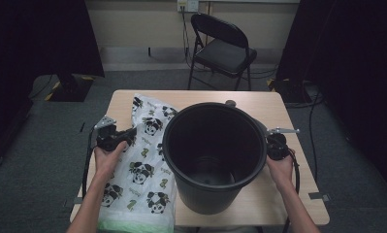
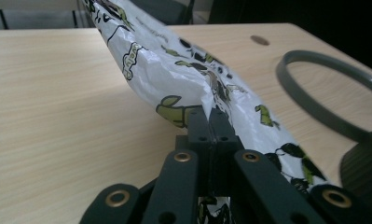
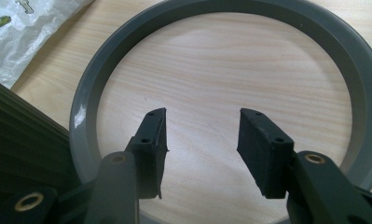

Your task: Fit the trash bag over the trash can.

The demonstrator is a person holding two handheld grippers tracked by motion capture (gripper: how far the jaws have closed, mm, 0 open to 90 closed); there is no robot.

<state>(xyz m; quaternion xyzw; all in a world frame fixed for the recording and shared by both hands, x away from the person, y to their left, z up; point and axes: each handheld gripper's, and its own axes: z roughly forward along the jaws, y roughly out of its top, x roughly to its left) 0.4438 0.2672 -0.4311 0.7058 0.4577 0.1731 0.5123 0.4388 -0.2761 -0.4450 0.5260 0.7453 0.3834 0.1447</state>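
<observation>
Wood-topped bench (image 1: 288, 194) stands on a grey carpet floor, and the work is going on right on top of it. On its left side lies a white plastic bag (image 1: 142, 170) with little pandas printed all over it, stretching from the far side of the bench down to the near edge. The left gripper (image 1: 128, 135) has pinched a fold of this bag; in the left gripper view its jaws are squeezed tight together with the crinkly bag (image 2: 174, 79) caught between them, and part of the bag hangs up off the wood. Just beside the bag, in the middle of the bench, stands a big black bucket (image 1: 213, 155), upright, with its open top facing up. The bag touches the bucket's left side. On the other side of the bucket, a grey ring (image 3: 88, 93) lies flat on the wood, close against the bucket's wall. The right gripper (image 3: 202, 140) hovers over this ring with its jaws partly open and nothing between them; bare wood shows through the gap. From above, the right hand (image 1: 280, 167) sits by the bucket's right rim. Behind the bench stands a black folding chair (image 1: 223, 48) near the wall.
</observation>
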